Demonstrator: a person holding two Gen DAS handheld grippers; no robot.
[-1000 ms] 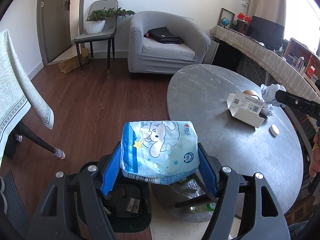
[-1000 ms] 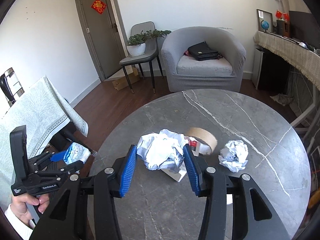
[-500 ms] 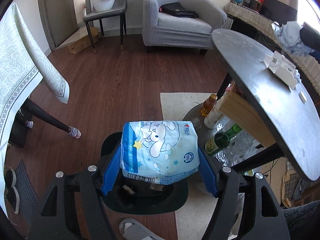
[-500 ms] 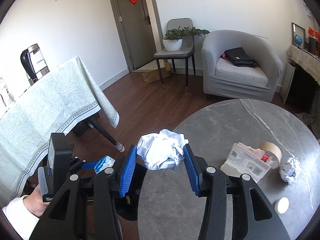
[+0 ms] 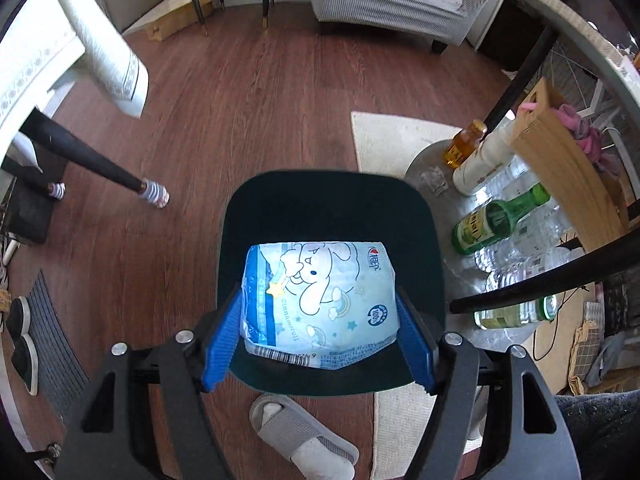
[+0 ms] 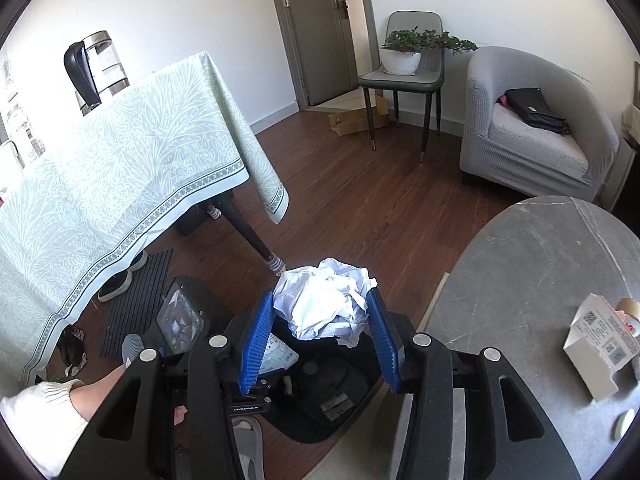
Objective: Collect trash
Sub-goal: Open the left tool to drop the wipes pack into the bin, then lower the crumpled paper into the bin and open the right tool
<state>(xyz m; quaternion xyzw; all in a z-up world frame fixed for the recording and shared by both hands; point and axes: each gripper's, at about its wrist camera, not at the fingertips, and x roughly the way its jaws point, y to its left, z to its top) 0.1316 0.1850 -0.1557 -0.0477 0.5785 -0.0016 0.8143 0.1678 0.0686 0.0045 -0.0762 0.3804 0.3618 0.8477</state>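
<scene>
With the left gripper [image 5: 320,328] clamped on the tissue pack [image 5: 320,300] and the right gripper [image 6: 320,340] on crumpled paper [image 6: 324,304], releasing off-centre over the bin [image 5: 332,196] could drop either onto the floor.

I see the bin's [image 5: 332,200] mouth open below me; bottles [image 5: 492,224] and a counter leg [image 5: 540,284] crowd its right side.

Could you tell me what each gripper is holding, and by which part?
Left gripper: tissue pack, by its two side edges. Right gripper: crumpled paper, by its sides.
</scene>
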